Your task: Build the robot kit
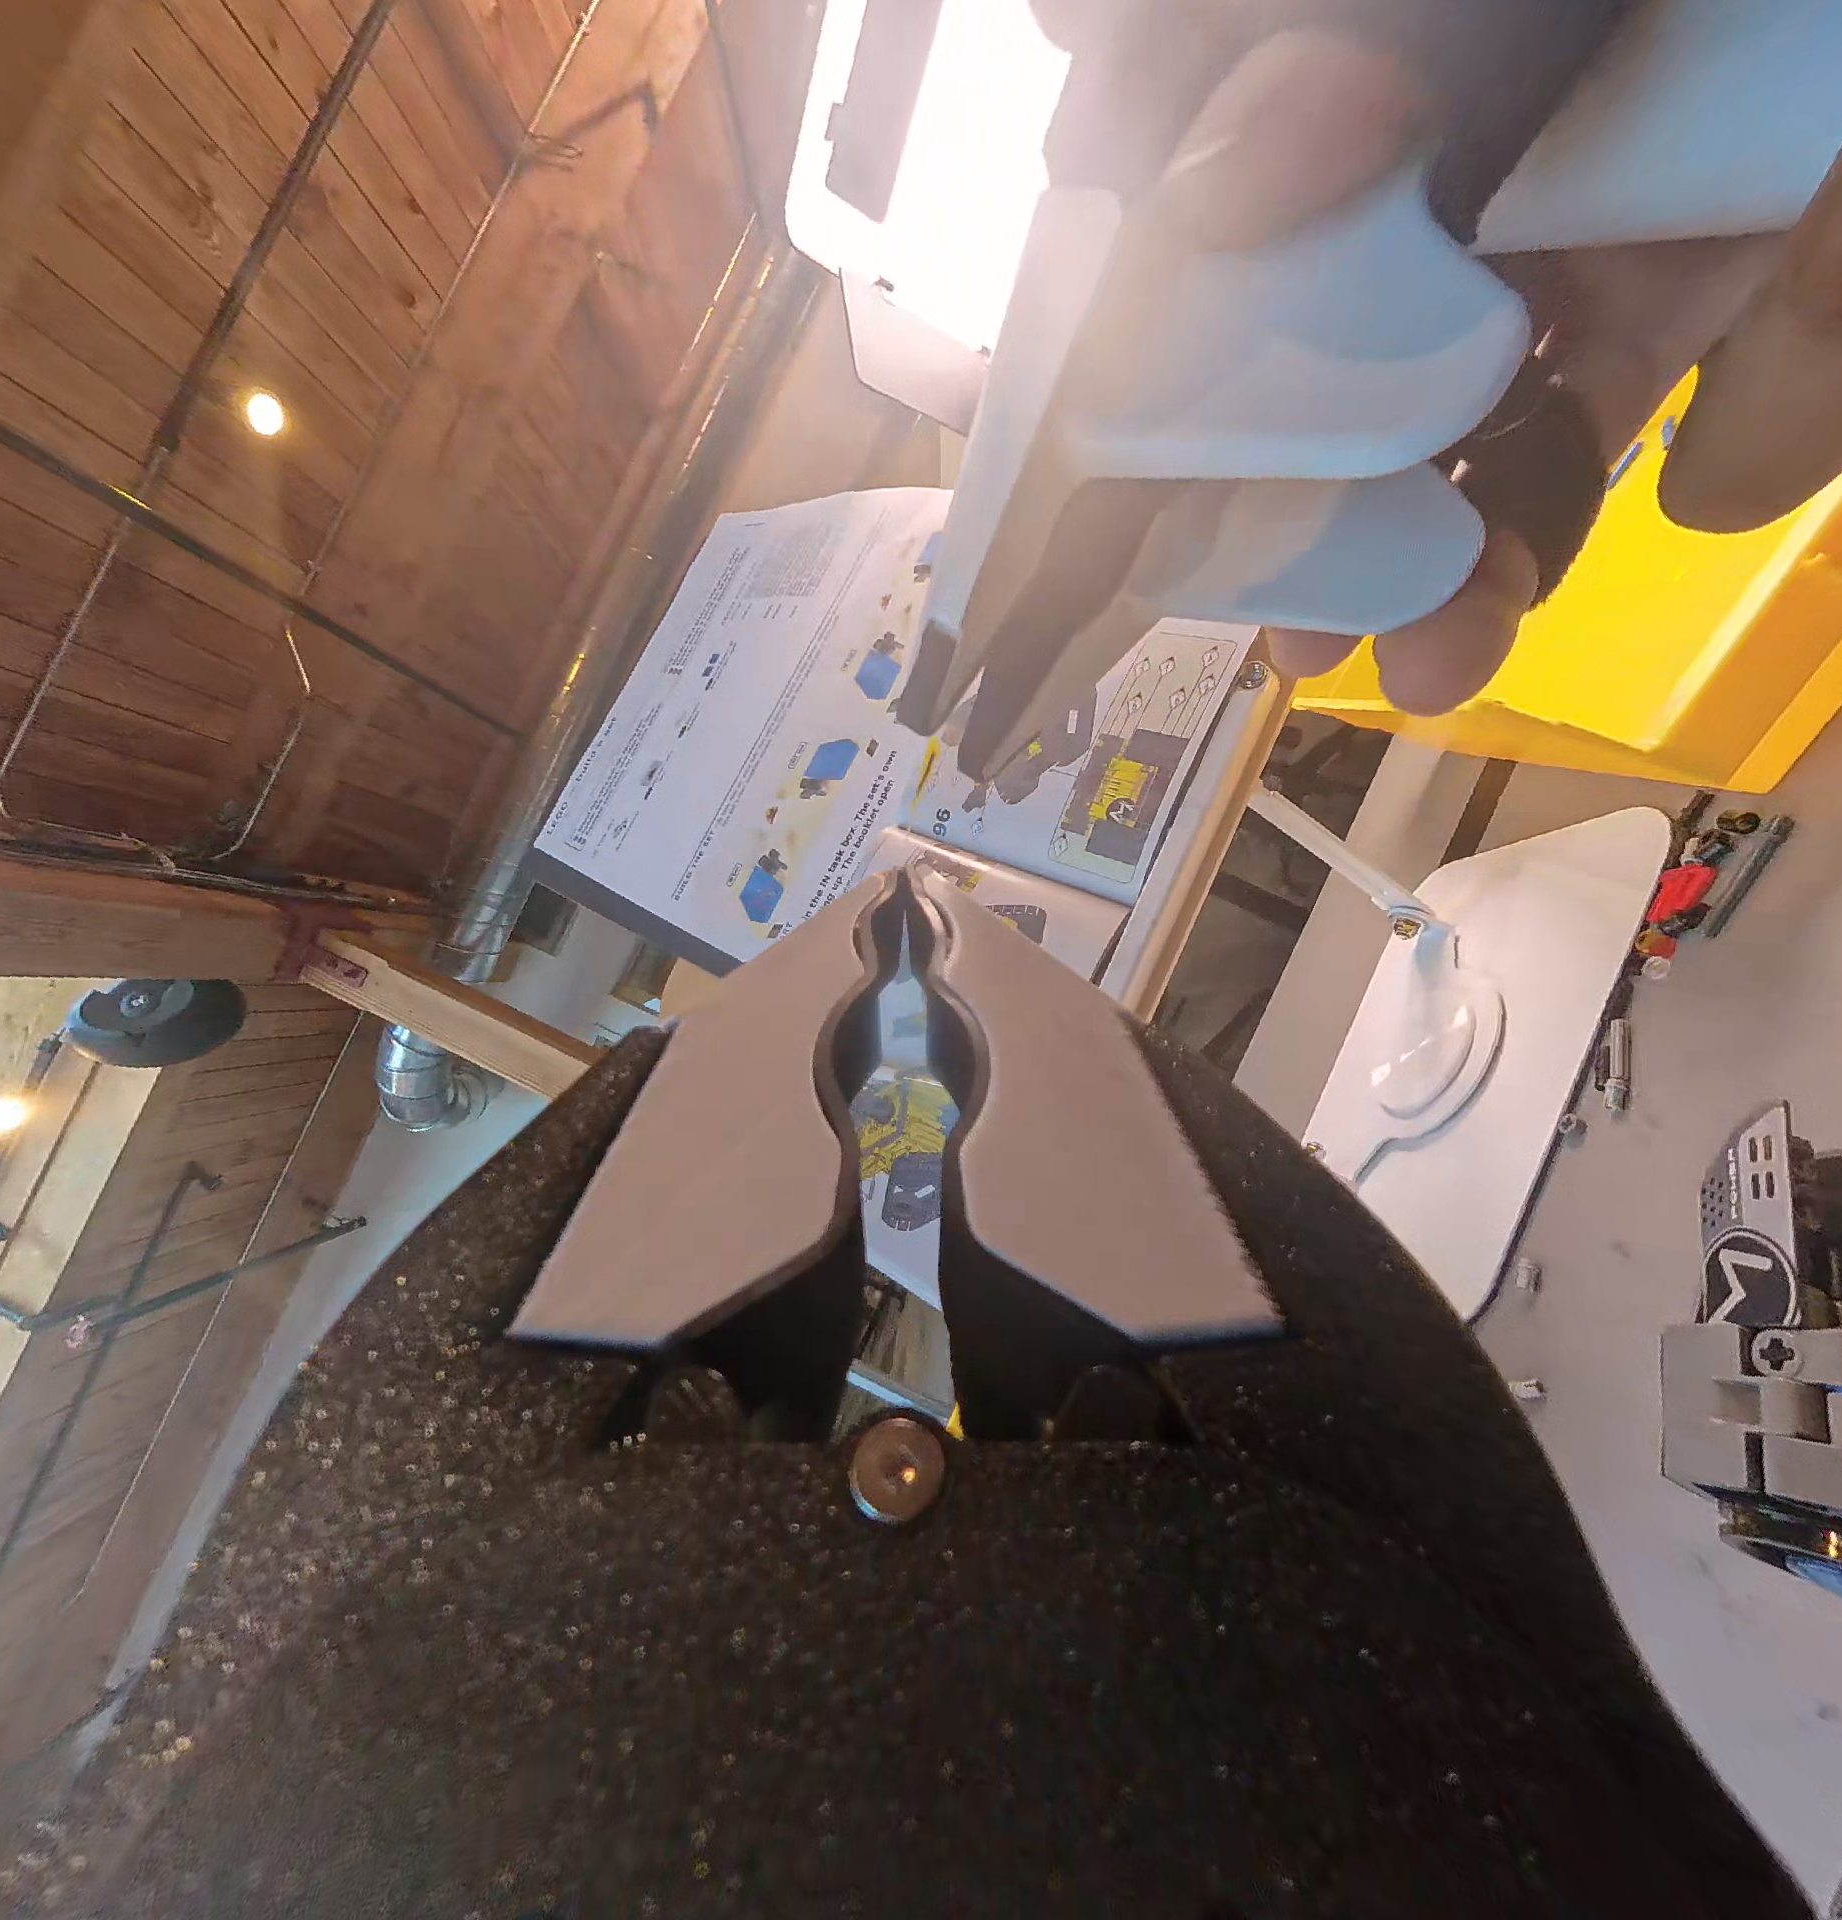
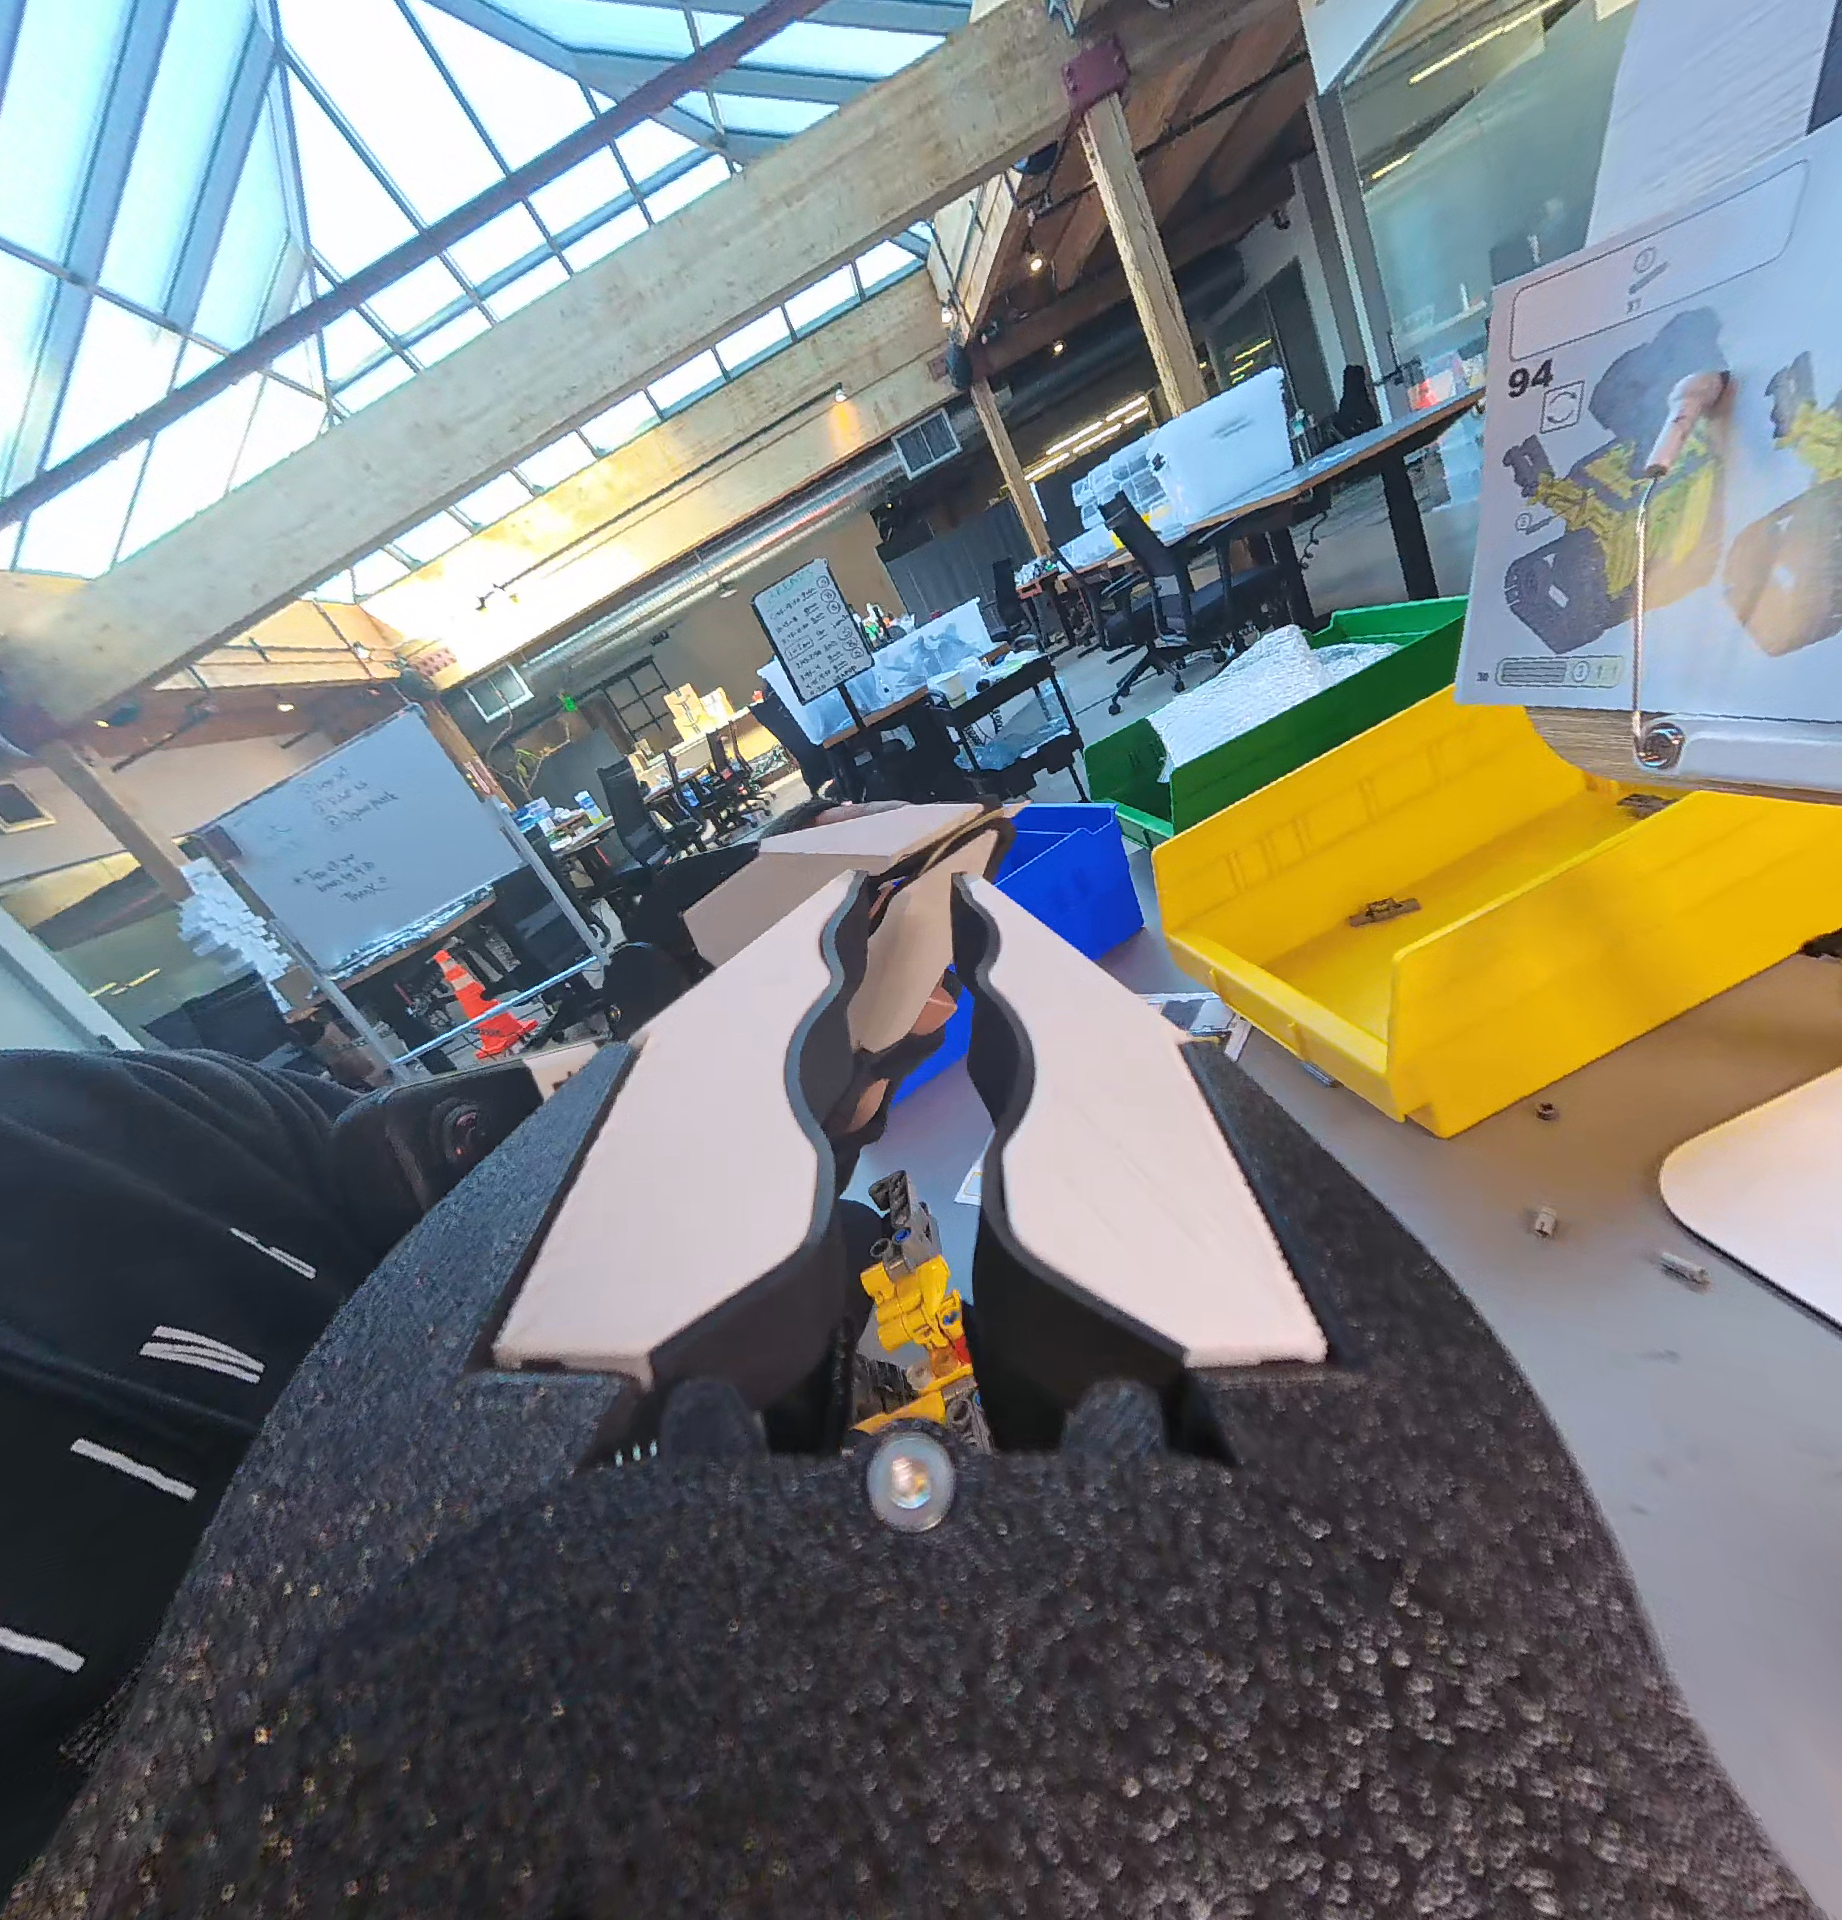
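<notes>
Speckled black foam is filling the bottom of both wrist views, and you are aiming each tool over a grey table (image 2: 1519, 1455).

Your left gripper (image 1: 904, 883) is showing its fingers (image 1: 751, 1122) pressed together at the tips, with nothing between them. Past those tips an instruction booklet (image 1: 1135, 769) is standing on a holder at centre frame, beside a white sheet (image 1: 719, 707) with blue pictures. Upper right in that view, your right gripper is hanging with a hand (image 1: 1468, 582) wrapped around it, its dark tips nearly meeting close to the booklet; whether they are pinching anything, you cannot tell from here. A yellow bin (image 1: 1675, 644) is sitting behind that hand.

Your right gripper (image 2: 904, 894) is holding its fingers (image 2: 688, 1174) a narrow way apart, with nothing clamped. Between them a yellow and grey brick model (image 2: 912, 1309) is lying low by the foam, and the left gripper's pale finger is crossing the gap farther out. At right, the yellow bin (image 2: 1468, 935) is resting on the table, with blue (image 2: 1073, 883) and green (image 2: 1270, 727) bins behind it and the booklet (image 2: 1675, 499) at upper right.
</notes>
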`<action>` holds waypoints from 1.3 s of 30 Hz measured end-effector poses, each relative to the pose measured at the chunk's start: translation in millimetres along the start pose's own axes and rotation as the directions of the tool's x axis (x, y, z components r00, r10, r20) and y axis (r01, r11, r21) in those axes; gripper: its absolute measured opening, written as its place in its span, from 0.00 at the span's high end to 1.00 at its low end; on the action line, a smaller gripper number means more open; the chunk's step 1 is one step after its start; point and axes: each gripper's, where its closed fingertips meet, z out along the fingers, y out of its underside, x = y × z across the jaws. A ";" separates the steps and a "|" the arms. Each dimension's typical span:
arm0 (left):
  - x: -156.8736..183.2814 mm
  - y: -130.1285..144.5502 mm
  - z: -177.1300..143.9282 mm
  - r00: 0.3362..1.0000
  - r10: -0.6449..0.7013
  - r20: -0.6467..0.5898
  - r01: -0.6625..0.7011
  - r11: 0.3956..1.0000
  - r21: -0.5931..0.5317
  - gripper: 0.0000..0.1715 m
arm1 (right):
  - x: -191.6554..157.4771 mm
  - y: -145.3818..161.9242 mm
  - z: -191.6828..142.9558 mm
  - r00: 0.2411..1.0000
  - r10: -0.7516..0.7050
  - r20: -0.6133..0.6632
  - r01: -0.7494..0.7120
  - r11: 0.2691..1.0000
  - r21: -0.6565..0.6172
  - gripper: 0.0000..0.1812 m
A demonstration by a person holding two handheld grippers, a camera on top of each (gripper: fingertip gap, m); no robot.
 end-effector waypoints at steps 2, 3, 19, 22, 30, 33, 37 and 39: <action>0.5 -1.0 0.3 1.000 0.015 0.005 -0.015 1.000 0.000 1.00 | 2.0 0.2 -0.2 1.000 0.007 -0.007 -0.007 1.000 0.002 0.93; 1.0 -1.2 0.4 1.000 0.022 0.006 -0.022 1.000 -0.001 1.00 | 2.3 0.1 -0.4 1.000 0.007 -0.007 -0.007 1.000 0.004 0.93; 6.5 -6.4 -1.4 0.998 -0.012 -0.060 0.014 0.999 0.040 1.00 | 4.0 -2.9 -5.2 1.000 -0.017 0.008 0.017 1.000 0.000 1.00; 7.4 -15.7 -5.7 0.952 -0.230 -0.204 0.250 0.965 0.077 0.93 | 1.8 -7.6 -11.8 0.996 -0.084 0.022 0.085 0.996 -0.031 1.00; -19.2 -30.1 -21.9 0.355 -0.718 -0.598 0.886 0.462 -0.029 0.91 | -14.7 -18.5 -34.3 0.957 -0.268 0.108 0.279 0.954 -0.106 1.00; -5.3 -37.2 -27.4 0.052 -0.714 -0.698 0.928 0.293 -0.231 0.84 | -24.2 -9.5 -36.7 0.938 -0.300 0.173 0.327 0.932 -0.156 1.00; 8.4 -53.9 -38.3 -0.130 -0.640 -0.757 0.910 0.227 -0.348 0.84 | -32.0 5.7 -37.8 0.925 -0.299 0.234 0.351 0.909 -0.226 1.00; 14.2 -57.3 -40.8 -0.137 -0.629 -0.765 0.896 0.250 -0.366 0.87 | -32.7 9.0 -36.6 0.923 -0.302 0.239 0.357 0.903 -0.238 1.00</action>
